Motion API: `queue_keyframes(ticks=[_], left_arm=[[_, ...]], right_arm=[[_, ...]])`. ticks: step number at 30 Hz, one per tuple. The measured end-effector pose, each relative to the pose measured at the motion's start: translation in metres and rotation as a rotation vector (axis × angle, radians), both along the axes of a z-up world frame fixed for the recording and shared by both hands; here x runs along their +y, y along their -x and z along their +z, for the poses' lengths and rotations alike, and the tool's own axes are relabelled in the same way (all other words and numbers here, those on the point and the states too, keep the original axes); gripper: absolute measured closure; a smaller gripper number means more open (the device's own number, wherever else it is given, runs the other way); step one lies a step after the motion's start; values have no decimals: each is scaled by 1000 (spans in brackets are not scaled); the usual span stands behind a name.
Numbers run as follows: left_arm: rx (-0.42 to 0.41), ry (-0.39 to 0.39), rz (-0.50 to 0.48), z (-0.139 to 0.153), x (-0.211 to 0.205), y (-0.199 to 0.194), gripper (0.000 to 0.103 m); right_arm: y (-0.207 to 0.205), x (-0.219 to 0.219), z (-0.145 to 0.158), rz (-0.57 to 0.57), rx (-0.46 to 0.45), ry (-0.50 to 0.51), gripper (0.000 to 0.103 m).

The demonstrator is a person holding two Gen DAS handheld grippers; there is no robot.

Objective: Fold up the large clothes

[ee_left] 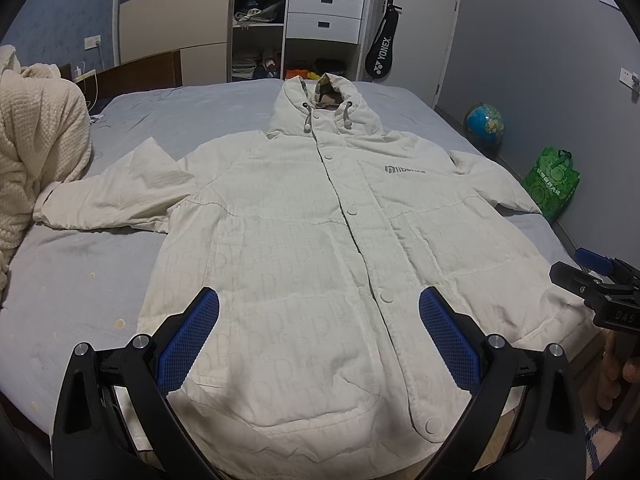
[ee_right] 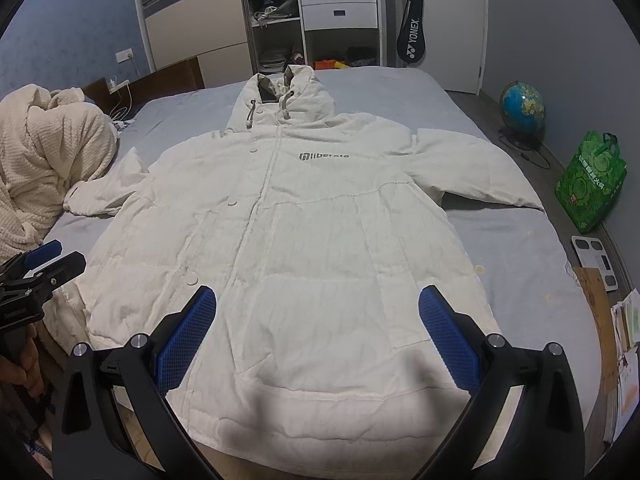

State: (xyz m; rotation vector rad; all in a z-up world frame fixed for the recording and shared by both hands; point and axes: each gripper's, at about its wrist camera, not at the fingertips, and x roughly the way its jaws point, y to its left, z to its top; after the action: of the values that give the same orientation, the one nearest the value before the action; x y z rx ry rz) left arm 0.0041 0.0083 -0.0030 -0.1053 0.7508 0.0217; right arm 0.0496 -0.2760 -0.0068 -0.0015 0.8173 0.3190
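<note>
A large cream hooded jacket (ee_left: 304, 232) lies flat, front up and buttoned, on a grey-blue bed (ee_left: 80, 280), hood at the far end and both sleeves spread out. It also shows in the right wrist view (ee_right: 312, 224). My left gripper (ee_left: 319, 312) is open and empty, hovering above the jacket's lower left part near the hem. My right gripper (ee_right: 317, 312) is open and empty above the lower right part near the hem. Each gripper shows at the edge of the other's view, the right one (ee_left: 592, 276) and the left one (ee_right: 44, 264).
A cream knitted blanket (ee_left: 36, 152) is heaped at the bed's left by the left sleeve. On the floor at right stand a globe (ee_right: 522, 108), a green bag (ee_right: 592, 184) and a scale (ee_right: 596, 260). Shelves and drawers (ee_left: 324, 12) stand beyond the bed.
</note>
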Motion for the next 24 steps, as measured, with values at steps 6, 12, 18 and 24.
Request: queue_keyframes(ticks=[6,12,18,24], left_arm=[[-2,0,-1,0,-1,-1,7],[2,-2,0,1,0,0,7],[0,-1,2,1,0,0,7],[0,-1,1,1,0,0,7]], right_arm=[[-1,0,-2,-1,11,-2,6],[-2,-4,-3,-8,17,-16,6],[-2,-5,-2,-12,20,-21,6],[-2,-5,-2,-14,22,-24,6]])
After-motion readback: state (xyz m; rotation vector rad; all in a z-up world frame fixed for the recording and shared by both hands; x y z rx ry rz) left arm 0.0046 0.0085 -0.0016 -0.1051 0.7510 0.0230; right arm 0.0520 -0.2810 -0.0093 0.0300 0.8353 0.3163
